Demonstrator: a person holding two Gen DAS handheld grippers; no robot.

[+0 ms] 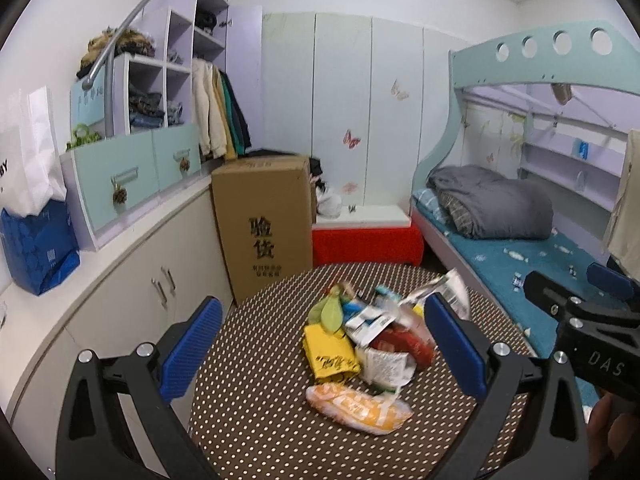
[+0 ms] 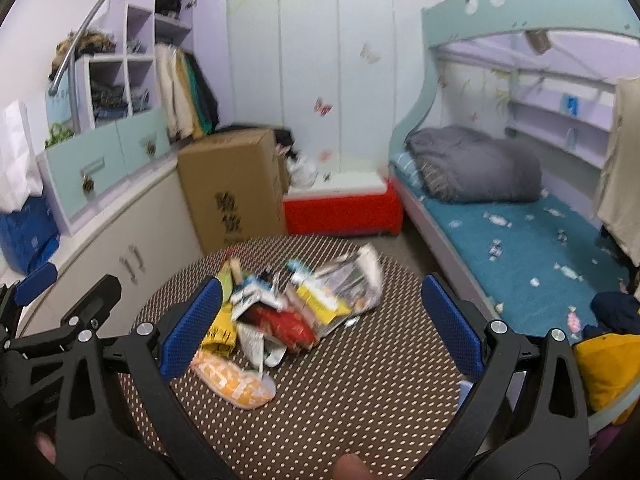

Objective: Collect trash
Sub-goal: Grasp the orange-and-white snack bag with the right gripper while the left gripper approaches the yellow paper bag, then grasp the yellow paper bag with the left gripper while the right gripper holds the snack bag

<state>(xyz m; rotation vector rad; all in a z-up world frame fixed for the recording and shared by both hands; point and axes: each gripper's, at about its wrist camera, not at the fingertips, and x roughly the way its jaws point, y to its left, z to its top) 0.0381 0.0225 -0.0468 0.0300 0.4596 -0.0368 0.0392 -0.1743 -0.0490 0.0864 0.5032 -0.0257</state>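
A heap of snack wrappers [image 1: 372, 332] lies on a round brown table with white dots [image 1: 256, 360]. An orange-white packet [image 1: 358, 402] is nearest, with a yellow bag [image 1: 330, 354], a red packet [image 1: 400, 344] and a silver wrapper [image 1: 444, 290] behind it. My left gripper [image 1: 324, 352] is open and empty, held above the table in front of the heap. In the right wrist view the same heap [image 2: 292, 308] and orange packet [image 2: 232, 380] lie on the table [image 2: 360, 380]. My right gripper [image 2: 320, 328] is open and empty above them.
A tall cardboard box [image 1: 264, 224] stands behind the table beside white cabinets [image 1: 132, 292]. A red-sided bench [image 1: 366, 240] is behind it. A bunk bed with a blue mattress [image 1: 532, 256] and grey quilt is at the right. A yellow cloth [image 2: 604, 364] lies at the right.
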